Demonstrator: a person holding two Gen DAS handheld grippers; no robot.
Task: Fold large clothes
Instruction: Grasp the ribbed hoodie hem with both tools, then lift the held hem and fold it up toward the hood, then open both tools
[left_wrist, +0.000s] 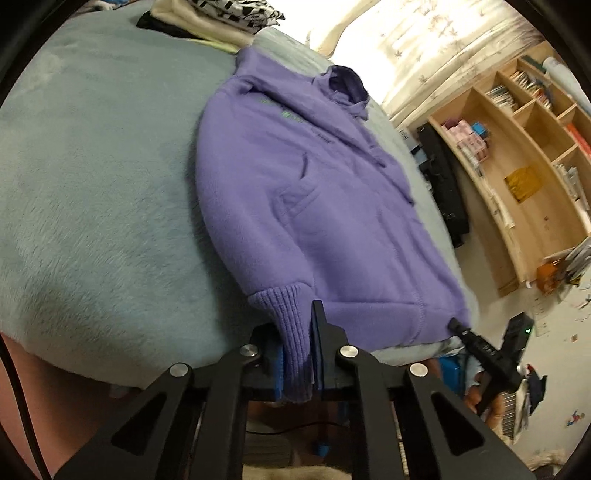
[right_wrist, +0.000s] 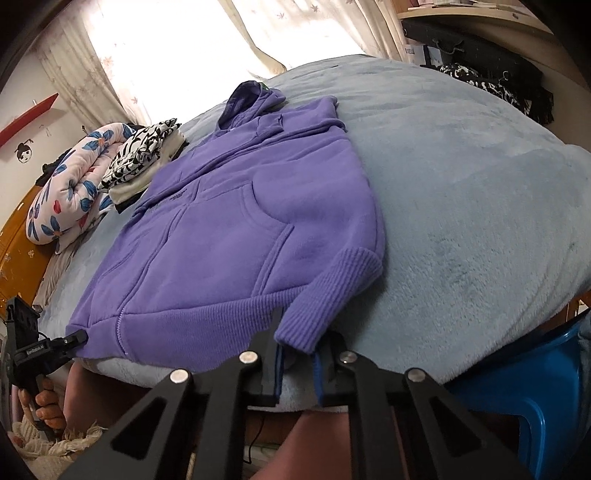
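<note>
A purple hoodie (left_wrist: 314, 203) (right_wrist: 229, 229) lies flat, front side up, on a pale blue blanket, with its hood at the far end. My left gripper (left_wrist: 297, 343) is shut on the ribbed left cuff (left_wrist: 284, 314) at the near edge of the bed. My right gripper (right_wrist: 297, 343) is shut on the ribbed right cuff (right_wrist: 332, 288), which slants down beside the hem. In the left wrist view the right gripper (left_wrist: 453, 325) shows at the hem's right corner. In the right wrist view the left gripper (right_wrist: 79, 336) shows at the hem's left corner, with a hand below it.
The blue blanket (left_wrist: 92, 184) covers the bed. A stack of folded clothes (right_wrist: 144, 155) and a floral quilt (right_wrist: 66, 192) lie at the far left. Dark patterned clothing (right_wrist: 491, 88) lies far right. A wooden shelf unit (left_wrist: 517, 166) stands beyond the bed, a blue stool (right_wrist: 517, 387) beside it.
</note>
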